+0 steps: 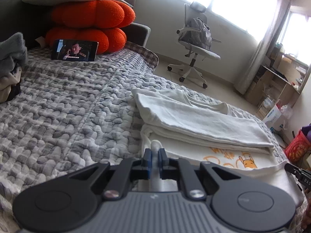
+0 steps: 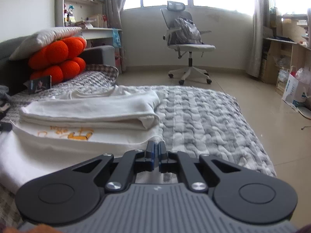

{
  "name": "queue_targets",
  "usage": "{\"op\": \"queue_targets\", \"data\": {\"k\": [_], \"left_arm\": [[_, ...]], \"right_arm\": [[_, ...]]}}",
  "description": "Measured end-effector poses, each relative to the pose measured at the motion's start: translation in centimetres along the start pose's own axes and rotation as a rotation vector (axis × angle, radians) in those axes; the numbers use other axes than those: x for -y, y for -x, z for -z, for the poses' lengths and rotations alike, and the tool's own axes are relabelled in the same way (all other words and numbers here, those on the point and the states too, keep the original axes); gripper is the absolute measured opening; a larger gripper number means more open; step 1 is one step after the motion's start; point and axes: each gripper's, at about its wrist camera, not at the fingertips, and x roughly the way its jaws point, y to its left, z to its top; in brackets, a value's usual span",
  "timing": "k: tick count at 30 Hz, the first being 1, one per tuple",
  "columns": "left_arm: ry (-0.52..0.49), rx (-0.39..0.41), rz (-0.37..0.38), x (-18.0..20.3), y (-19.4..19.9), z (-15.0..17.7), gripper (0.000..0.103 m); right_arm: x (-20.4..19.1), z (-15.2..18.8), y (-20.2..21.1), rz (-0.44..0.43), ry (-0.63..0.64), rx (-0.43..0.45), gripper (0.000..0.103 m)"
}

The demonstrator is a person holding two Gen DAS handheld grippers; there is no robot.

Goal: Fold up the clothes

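Both grippers pinched the white shirt's (image 1: 204, 122) near hem: left gripper (image 1: 155, 153) clamped on cloth, right gripper (image 2: 156, 147) likewise.

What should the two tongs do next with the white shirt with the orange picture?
Probably lift the near edge and carry it over toward the far end. Both the left tongs and right tongs are pinched shut on the white shirt, whose sides already look folded in, so one more fold seems left.

Black left gripper (image 1: 155, 153), blue pads, silver screws
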Motion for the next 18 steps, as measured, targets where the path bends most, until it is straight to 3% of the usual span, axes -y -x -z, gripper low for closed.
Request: {"op": "queue_targets", "data": {"k": [8, 18], "left_arm": [[0.066, 0.038, -0.012, -1.1, 1.1, -0.2, 0.008], [0.016, 0.044, -0.05, -0.7, 0.4, 1.4, 0.008]], "right_arm": [[-0.3, -0.4, -0.5, -0.01, -0.011, 0.001, 0.004], [0.1, 0.1, -1.5, 0.023, -0.032, -0.024, 0.004]]}}
